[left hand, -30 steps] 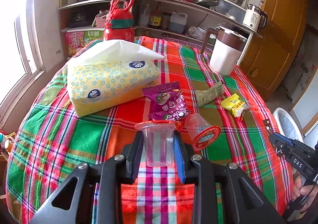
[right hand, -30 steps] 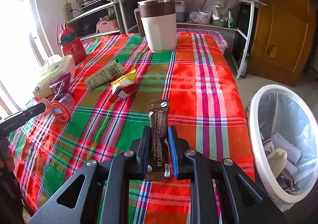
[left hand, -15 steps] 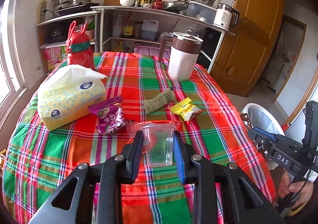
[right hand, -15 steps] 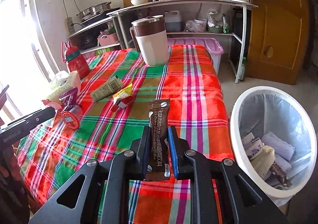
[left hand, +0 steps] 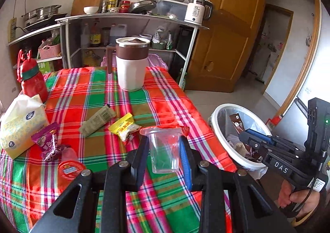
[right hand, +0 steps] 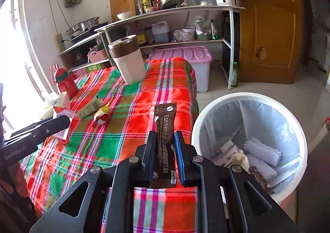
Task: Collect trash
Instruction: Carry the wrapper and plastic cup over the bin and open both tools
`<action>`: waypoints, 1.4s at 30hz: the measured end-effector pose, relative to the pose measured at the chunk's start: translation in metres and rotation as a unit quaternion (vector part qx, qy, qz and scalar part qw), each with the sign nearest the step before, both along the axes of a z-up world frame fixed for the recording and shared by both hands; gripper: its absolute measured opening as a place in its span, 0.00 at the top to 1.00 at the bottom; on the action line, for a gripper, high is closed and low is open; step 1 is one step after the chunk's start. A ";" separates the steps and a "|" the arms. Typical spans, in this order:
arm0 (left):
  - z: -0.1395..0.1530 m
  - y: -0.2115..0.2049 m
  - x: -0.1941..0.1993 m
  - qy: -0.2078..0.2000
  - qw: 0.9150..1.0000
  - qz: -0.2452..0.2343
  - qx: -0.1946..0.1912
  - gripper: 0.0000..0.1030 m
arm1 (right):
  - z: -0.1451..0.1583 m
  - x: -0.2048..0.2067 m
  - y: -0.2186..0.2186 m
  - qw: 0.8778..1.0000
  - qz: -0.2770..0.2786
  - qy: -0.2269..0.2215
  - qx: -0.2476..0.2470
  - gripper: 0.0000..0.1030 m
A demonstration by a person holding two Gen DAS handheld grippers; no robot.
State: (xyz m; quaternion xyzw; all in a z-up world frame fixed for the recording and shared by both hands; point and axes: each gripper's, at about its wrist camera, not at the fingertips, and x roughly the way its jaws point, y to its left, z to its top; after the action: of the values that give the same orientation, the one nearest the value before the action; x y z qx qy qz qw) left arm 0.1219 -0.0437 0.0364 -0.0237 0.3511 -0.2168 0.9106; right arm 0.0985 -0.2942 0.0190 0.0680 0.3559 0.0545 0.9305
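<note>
My left gripper [left hand: 164, 146] is shut on a clear plastic cup [left hand: 164, 152] with a torn red lid, held above the plaid table [left hand: 156, 96]. My right gripper [right hand: 165, 140] is shut on a brown coffee sachet [right hand: 165, 140], held over the table's right edge beside the white trash bin [right hand: 208, 113]. From the left wrist view the right gripper [left hand: 245, 136] and sachet hang over the bin [left hand: 218, 113]. On the table lie a purple snack wrapper [left hand: 49, 144], a green sachet [left hand: 97, 121], a yellow wrapper [left hand: 123, 127] and a tipped cup with an orange lid [left hand: 70, 169].
A tissue pack [left hand: 18, 125], a red bottle [left hand: 33, 82] and a white and brown jug [left hand: 132, 65] stand on the table. A shelf rack [right hand: 185, 12] and pink storage box [right hand: 185, 55] lie behind it. A wooden door [right hand: 268, 26] is at the right.
Both grippers have swung right toward the bin, each keeping its load. The left lifted the cup away from the wrappers; the bin has come nearer in both views.
</note>
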 end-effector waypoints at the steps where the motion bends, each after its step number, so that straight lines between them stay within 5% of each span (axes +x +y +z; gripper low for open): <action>1: 0.000 -0.007 0.001 0.001 1.000 -0.006 -0.001 0.70 | 0.000 -0.001 -0.006 1.000 -0.005 0.000 0.000 0.82; 19: -0.004 -0.115 0.006 0.008 0.996 -0.087 0.020 0.69 | -0.006 -0.013 -0.090 0.997 -0.080 0.010 -0.004 0.82; 37: -0.033 -0.192 0.010 0.038 0.988 -0.139 0.052 0.69 | -0.046 -0.004 -0.151 0.989 -0.132 0.068 -0.019 0.82; 42: -0.036 -0.193 0.013 0.039 0.989 -0.127 0.062 0.55 | -0.050 -0.002 -0.152 0.988 -0.135 0.076 -0.020 0.81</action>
State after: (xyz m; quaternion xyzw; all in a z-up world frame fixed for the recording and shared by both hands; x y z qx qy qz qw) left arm 0.1350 -0.2370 0.0002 0.0691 0.3994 -0.3079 0.8608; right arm 0.0965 -0.4460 -0.0309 0.1009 0.4144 -0.0836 0.9006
